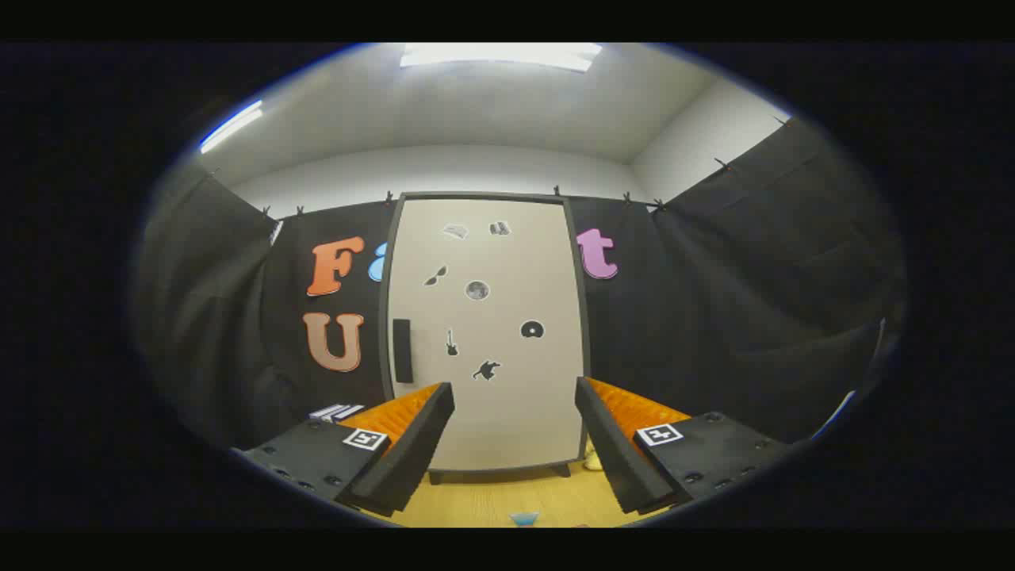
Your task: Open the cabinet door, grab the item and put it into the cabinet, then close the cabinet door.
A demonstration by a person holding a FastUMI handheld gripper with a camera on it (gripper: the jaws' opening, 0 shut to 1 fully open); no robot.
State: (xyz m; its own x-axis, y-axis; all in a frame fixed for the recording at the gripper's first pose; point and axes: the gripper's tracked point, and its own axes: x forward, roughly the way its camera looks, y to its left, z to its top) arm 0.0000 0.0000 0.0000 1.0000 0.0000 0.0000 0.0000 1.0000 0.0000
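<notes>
Gripper (515, 412) spread wide, nothing between fingers. Cabinet (488, 333) at 12 o'clock beyond them, door shut, dark handle (402, 350) at its 9 o'clock edge. Small blue item (524, 519) on wooden table (492, 500) at 6 o'clock.

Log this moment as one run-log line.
cabinet door: closed | handle: untouched | gripper: open, empty, facing door | stage: before opening

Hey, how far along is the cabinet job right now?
Nothing looks done yet: the cabinet door is shut, its dark handle untouched beyond the fingers. The gripper is open and empty, facing the door. Still left: open the door, grab the item, place it inside, close up.
</notes>
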